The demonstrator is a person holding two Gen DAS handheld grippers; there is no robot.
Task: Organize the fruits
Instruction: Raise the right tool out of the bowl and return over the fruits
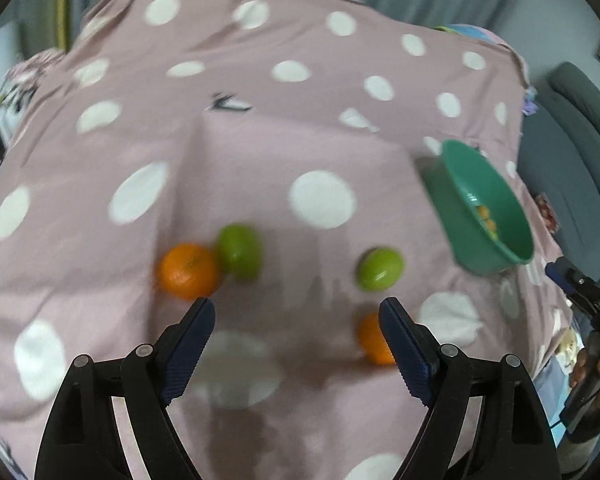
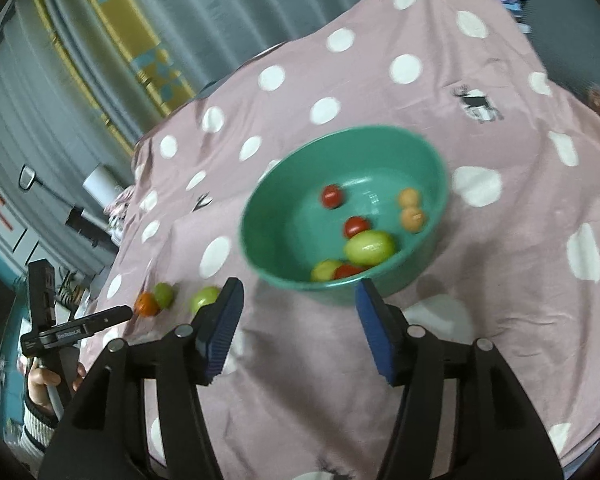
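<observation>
So this is mid-way through sorting fruit into the green bowl (image 2: 342,216), and both hands look to be between loads. Using the bowl as the landmark and going left to right in the left wrist view: farthest left of the bowl sits an orange (image 1: 188,270) touching a green fruit (image 1: 240,251), then a second green fruit (image 1: 380,269) closer to the bowl, and just below that one another orange (image 1: 374,340) half hidden behind a finger. All four are loose on the pink dotted cloth (image 1: 260,152) over the tabletop. The left gripper (image 1: 298,310) hangs over the gap between those pairs with its jaws spread wide and nothing between them. The right gripper (image 2: 298,294) sits just at the near rim of the bowl, jaws released too and holding nothing. Inside the bowl there's already a small pile: a few red fruits (image 2: 332,196), two little orange ones (image 2: 411,208) and a couple of yellow-green ones (image 2: 369,247). My read: the next step is a pickup by the left hand. It'd need to drop lower, straddle one single fruit, probably the touching orange or the half hidden one, without nudging its neighbour, then close gently since round fruit rolls.
</observation>
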